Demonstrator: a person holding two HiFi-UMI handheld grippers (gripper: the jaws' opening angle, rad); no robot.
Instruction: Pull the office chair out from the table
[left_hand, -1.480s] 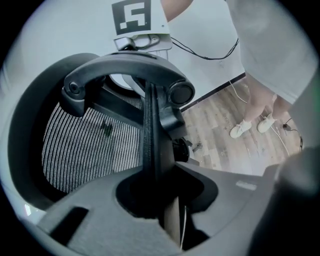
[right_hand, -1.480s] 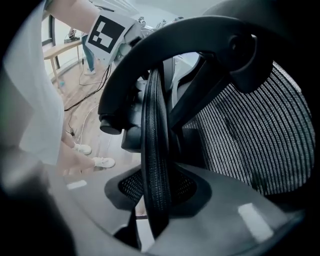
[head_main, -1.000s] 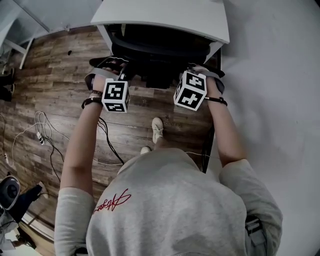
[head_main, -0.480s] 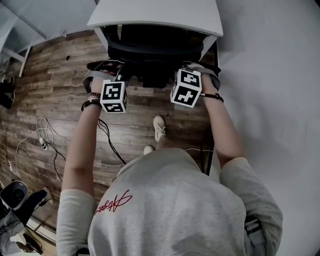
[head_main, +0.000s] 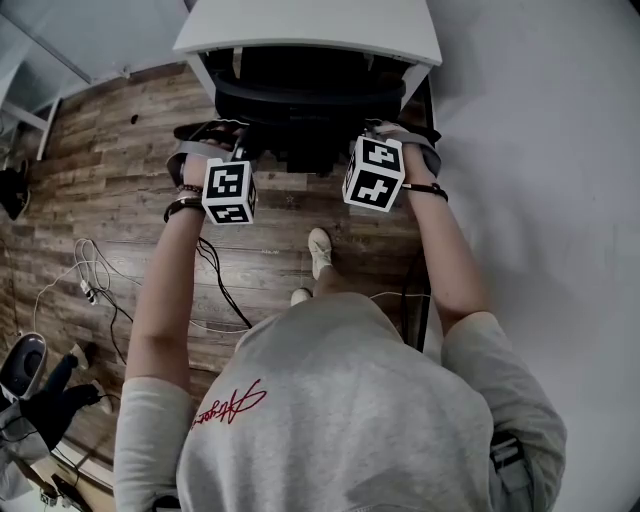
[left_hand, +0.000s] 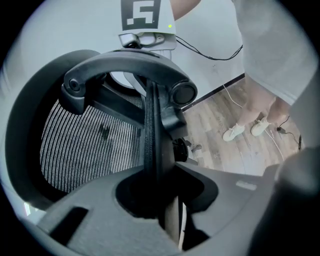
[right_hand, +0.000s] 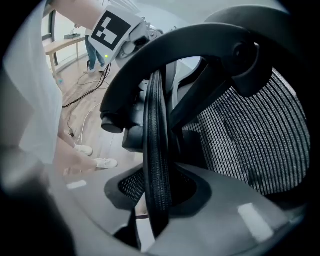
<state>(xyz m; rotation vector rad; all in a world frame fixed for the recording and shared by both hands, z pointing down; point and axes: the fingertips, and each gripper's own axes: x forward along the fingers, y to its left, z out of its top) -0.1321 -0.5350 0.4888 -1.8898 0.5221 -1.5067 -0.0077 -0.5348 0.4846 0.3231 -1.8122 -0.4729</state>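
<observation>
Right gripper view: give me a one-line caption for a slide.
Right gripper shut on the side rim of the office chair backrest, wooden floor beyond.

The office chair (head_main: 300, 100) is seen at 12 o'clock, tucked partly under the white surface (head_main: 310, 25); its back is met by the left claw (head_main: 238, 150) and right claw (head_main: 385, 138).
</observation>
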